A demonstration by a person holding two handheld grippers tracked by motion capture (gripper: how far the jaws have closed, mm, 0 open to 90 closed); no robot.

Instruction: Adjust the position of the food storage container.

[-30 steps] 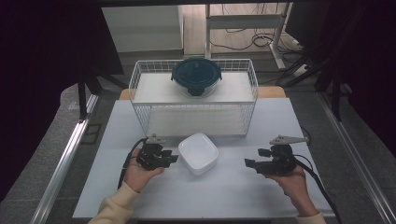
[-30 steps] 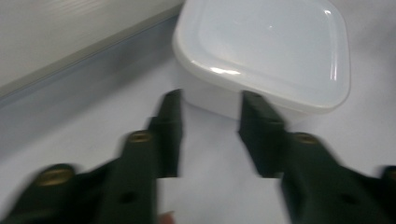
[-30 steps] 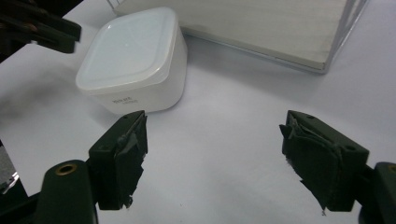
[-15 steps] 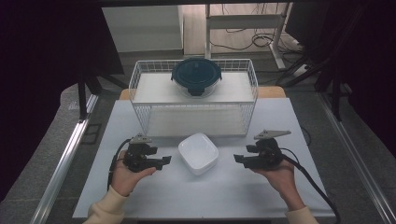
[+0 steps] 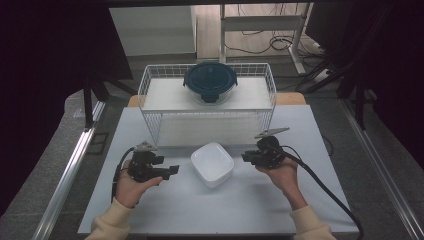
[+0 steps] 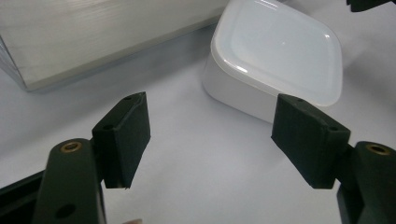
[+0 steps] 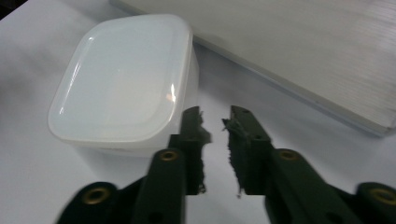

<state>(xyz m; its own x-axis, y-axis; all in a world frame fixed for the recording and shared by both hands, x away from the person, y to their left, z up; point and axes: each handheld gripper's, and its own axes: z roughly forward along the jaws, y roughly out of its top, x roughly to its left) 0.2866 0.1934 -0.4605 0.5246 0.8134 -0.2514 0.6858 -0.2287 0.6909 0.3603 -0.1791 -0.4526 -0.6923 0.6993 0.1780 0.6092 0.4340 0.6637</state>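
A white square container [image 5: 212, 164] with a rounded lid sits on the white table [image 5: 250, 210], between my two grippers. My left gripper [image 5: 172, 171] lies to its left and points at it. Its jaws have just been opening and now stand wide apart [image 6: 215, 126], with nothing between them and the container [image 6: 280, 60] a little ahead. My right gripper [image 5: 246, 157] is just right of the container. Its jaws have just been closing, leaving a narrow gap [image 7: 215, 123] with nothing in it, beside the container's [image 7: 121, 79] near corner.
A white wire basket [image 5: 145, 90] stands across the back of the table. In it is a round clear container with a dark blue lid [image 5: 210, 80]. Cables trail from both grippers toward the person. Dark floor and metal frame legs surround the table.
The right gripper has moved left, close to the white container, and its jaws have narrowed. The left gripper has drawn back to the left and its jaws stand wider.
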